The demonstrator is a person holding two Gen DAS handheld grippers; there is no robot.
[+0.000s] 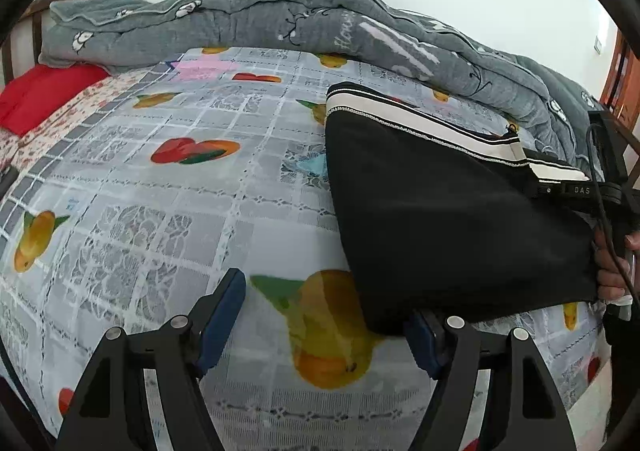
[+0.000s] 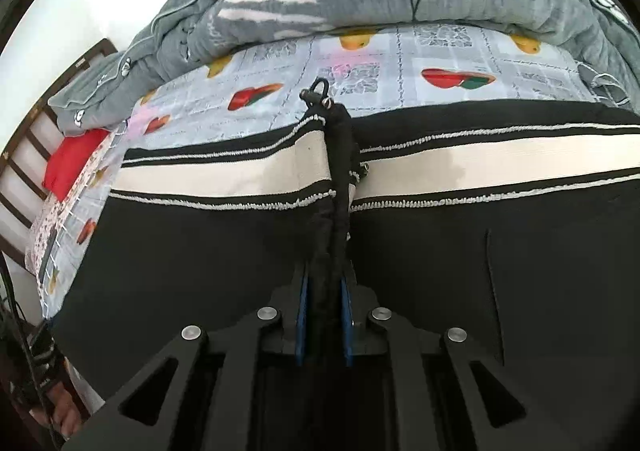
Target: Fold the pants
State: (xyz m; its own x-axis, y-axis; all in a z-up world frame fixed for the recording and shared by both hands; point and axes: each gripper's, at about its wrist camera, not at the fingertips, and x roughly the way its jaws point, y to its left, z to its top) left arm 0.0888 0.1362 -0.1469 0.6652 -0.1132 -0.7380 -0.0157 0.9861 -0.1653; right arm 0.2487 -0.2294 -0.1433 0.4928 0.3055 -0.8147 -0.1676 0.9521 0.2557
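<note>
Across the bed (image 1: pixel 168 187), its sheet printed with grey lattice squares and fruit, a thick grey quilt (image 1: pixel 280 15) is lying bunched along the far edge, and a red pillow (image 1: pixel 44 91) is sitting at the far left. Nearer, toward the right side, the pants (image 1: pixel 440 219) are resting on the sheet: black, matte, knit-looking cloth with a broad cream stripe (image 2: pixel 224 175) edged in white stitching running along one side. In the left wrist view they are already looking doubled over into a rough wedge, so I am judging the fold as partly made.

I am expecting them to handle as light, soft and limp, sagging wherever they are unsupported and sliding easily over the smooth sheet. A bunched edge or a corner is seeming the best place to take hold, since a single flat layer would slip out.

My right claw (image 2: pixel 324 315) is clenching just such a place: a gathered ridge of black cloth is standing pinched between its blue pads (image 2: pixel 301 315), with a small metal clasp (image 2: pixel 318 89) at the ridge's far end.

My left claw (image 1: pixel 320 331) is hanging released over the near part of the sheet, with one blue finger just beside the pants' near corner, gripping nothing.
</note>
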